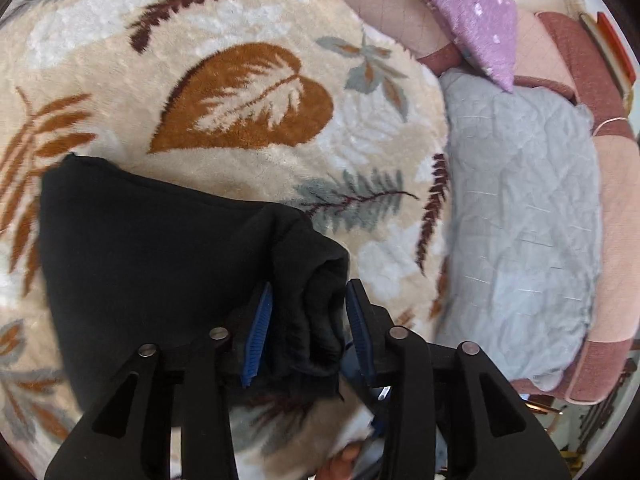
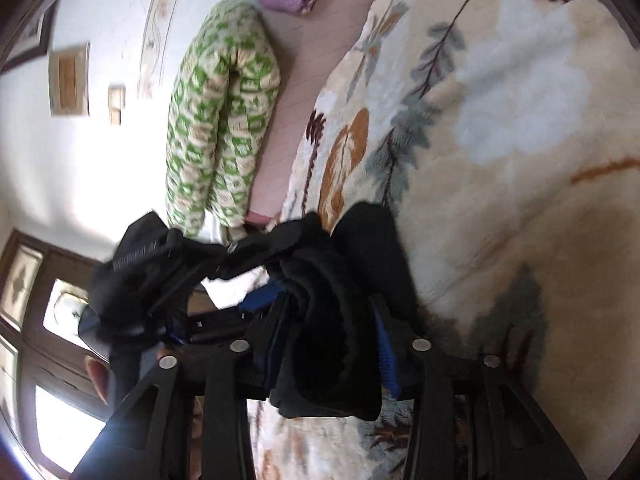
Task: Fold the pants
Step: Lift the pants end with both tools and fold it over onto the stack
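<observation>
Left wrist view shows the black pants [image 1: 160,248] doubled over on the leaf-patterned blanket [image 1: 248,92], one bunched edge sitting between the left gripper [image 1: 308,332] pads; a gap shows beside the right pad, so whether it grips is unclear. Right wrist view has the right gripper [image 2: 332,328] with thick folded cloth filling its jaws, apparently held. At least one fold looks done; laying flat and smoothing remain. Beyond lie a grey pillow [image 1: 520,220], a purple pillow [image 1: 476,20] and a green-patterned quilt [image 2: 220,120].
</observation>
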{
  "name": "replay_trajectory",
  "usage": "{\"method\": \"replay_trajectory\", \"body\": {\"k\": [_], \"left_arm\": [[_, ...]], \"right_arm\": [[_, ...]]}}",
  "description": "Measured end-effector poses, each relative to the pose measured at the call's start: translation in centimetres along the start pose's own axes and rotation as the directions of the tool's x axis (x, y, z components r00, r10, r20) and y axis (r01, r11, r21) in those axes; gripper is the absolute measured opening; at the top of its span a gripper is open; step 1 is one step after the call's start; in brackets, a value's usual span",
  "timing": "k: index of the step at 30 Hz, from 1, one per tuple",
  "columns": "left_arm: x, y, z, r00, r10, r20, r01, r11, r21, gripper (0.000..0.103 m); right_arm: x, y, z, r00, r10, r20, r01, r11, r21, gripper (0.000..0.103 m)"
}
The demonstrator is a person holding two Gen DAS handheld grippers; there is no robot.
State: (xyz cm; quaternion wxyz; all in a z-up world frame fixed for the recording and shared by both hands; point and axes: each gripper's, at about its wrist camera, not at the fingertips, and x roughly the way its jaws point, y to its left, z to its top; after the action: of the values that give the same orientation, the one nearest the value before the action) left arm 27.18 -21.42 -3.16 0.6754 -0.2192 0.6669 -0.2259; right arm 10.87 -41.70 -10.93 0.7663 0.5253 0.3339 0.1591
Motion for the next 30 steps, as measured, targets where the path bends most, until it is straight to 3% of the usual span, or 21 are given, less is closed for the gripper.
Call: {"method": "replay_trajectory", "body": {"k": [3,5,6,7,10,12,15,20,26,30], "left_arm": [[-3.7,0.0,-0.4,0.998,-0.040,0.053,0.039,0.999,0.010,0.037],[-6.6,0.7,-1.5,0.992,-0.062,0.114,0.061,0.998,0.013,0.053],[-8.0,1.6,-2.8,0.985,-0.069,0.158,0.070,0.998,0.004,0.067],[-8.7,2.3,-3.7,0.980,-0.074,0.187,0.076,0.997,-0.005,0.071],[-8.9,5.3,-7.8,0.973,-0.096,0.209,0.109,0.993,-0.054,0.071],[-7.7,7.1,-10.1,0.974,-0.073,0.212,0.096,0.990,-0.101,0.071],[-5.7,8.7,-11.7,0.977,-0.063,0.206,0.100,0.979,-0.177,0.071],[-2.8,9.3,-11.7,0.963,-0.158,0.217,0.222,0.923,-0.313,0.071],[-0.2,8.1,-10.9,0.952,-0.183,0.244,0.265,0.891,-0.368,0.071],[1.5,7.8,-9.9,0.960,-0.161,0.229,0.243,0.885,-0.396,0.071]], "right_arm": [[-2.7,0.1,1.1,0.999,-0.006,0.050,0.005,1.000,0.013,0.046],[-4.2,0.6,1.8,0.997,-0.003,0.074,0.003,1.000,0.011,0.046],[-4.9,1.3,2.2,0.997,-0.005,0.078,0.006,1.000,-0.012,0.047],[-5.2,1.9,2.6,0.997,-0.010,0.071,0.012,0.999,-0.037,0.050],[-5.2,4.4,3.5,0.998,-0.067,0.013,0.069,0.987,-0.148,0.055],[-4.0,5.7,4.0,0.992,-0.126,-0.027,0.118,0.970,-0.213,0.055],[-2.0,6.3,4.9,0.979,-0.188,-0.073,0.165,0.956,-0.242,0.055],[1.9,6.7,5.6,0.954,-0.267,-0.138,0.219,0.933,-0.287,0.055],[5.5,5.6,6.4,0.919,-0.350,-0.182,0.283,0.907,-0.313,0.055],[6.2,4.7,6.7,0.916,-0.337,-0.218,0.268,0.919,-0.290,0.055]]}}
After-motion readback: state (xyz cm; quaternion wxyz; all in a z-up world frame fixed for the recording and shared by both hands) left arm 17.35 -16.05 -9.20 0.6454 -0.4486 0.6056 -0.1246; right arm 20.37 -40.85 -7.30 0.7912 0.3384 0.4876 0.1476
